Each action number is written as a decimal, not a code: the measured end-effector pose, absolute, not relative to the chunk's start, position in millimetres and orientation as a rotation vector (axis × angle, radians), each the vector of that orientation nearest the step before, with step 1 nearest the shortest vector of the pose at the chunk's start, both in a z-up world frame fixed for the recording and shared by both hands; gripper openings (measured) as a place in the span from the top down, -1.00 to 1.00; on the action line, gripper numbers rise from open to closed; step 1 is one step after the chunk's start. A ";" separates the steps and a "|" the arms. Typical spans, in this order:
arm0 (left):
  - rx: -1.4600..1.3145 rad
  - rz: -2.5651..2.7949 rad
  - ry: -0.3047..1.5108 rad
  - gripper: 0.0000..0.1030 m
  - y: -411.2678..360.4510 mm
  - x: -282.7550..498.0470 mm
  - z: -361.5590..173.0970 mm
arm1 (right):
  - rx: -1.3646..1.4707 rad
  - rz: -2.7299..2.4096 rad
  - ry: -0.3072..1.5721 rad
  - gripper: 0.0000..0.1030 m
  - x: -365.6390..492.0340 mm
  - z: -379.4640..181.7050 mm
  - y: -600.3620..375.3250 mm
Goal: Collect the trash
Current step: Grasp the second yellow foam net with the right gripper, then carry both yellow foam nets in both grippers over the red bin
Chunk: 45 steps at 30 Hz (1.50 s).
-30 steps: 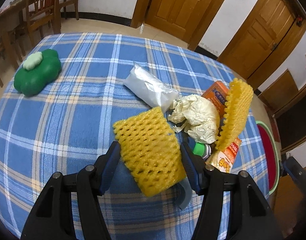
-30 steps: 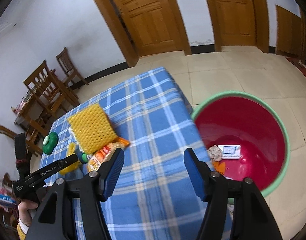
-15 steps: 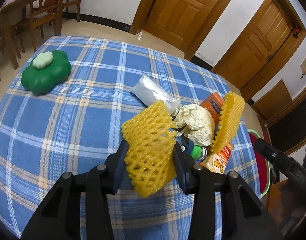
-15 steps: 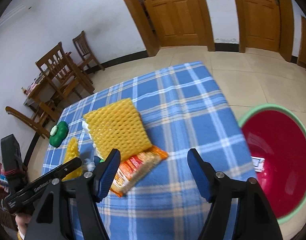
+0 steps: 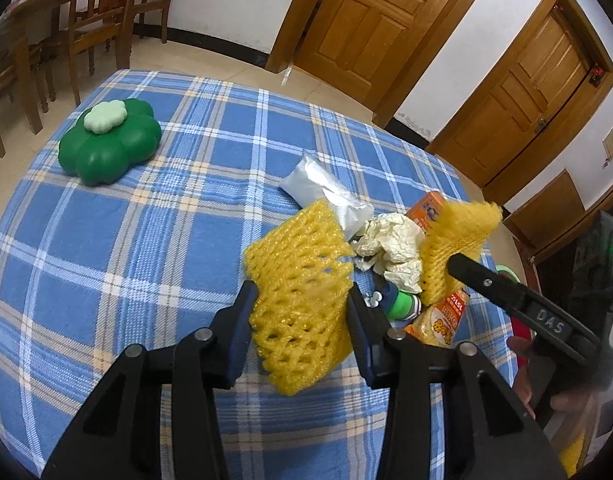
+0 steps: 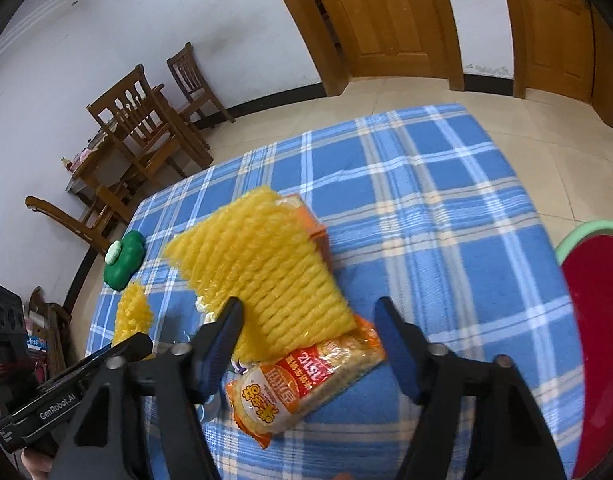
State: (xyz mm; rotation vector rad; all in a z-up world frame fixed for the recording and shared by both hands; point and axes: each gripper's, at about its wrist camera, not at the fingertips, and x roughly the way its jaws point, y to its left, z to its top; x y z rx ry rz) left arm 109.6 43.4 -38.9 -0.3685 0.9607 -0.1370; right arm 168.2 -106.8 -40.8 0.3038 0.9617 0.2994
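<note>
1. The left gripper (image 5: 300, 304) is clamped on a yellow foam fruit net (image 5: 302, 292); both blue pads press into its sides and the mesh buckles between them, its lower end hanging over the blue plaid tablecloth (image 5: 126, 240).
2. At about one o'clock from that net lies the rest of the trash in one heap: a crumpled cream paper (image 5: 390, 246), a silvery white pouch (image 5: 326, 192) behind it, an orange carton (image 5: 428, 210), and a small green-and-white bottle (image 5: 398, 304) low down beside the right pad.
3. A second yellow foam net (image 6: 266, 272) leans on the carton and over an orange snack packet (image 6: 302, 384).
4. The right gripper (image 6: 306, 344) has just been closing, yet its jaws stand apart — the lower corner of the second net and the packet sit between them, and the pads press on neither.
5. Far at ten o'clock on the cloth sits a green clover-shaped box (image 5: 108, 140), well apart from the heap.
6. Off the table's edge at three o'clock in the right wrist view — a red basin with a green rim (image 6: 594, 320) on the tiled floor.
</note>
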 end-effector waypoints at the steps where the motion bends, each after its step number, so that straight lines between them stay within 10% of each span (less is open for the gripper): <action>1: -0.370 -0.136 0.962 0.15 44.1 109.5 -39.3 | 0.305 0.302 0.965 -0.07 168.3 -42.5 -105.1; 12: -0.367 -0.143 0.953 0.15 41.3 101.9 -33.4 | 0.290 0.324 0.910 0.72 151.6 -33.5 -105.8; 45: -0.172 -0.282 0.893 0.15 -47.8 66.2 22.1 | 0.422 0.110 0.737 0.73 33.5 21.0 -214.1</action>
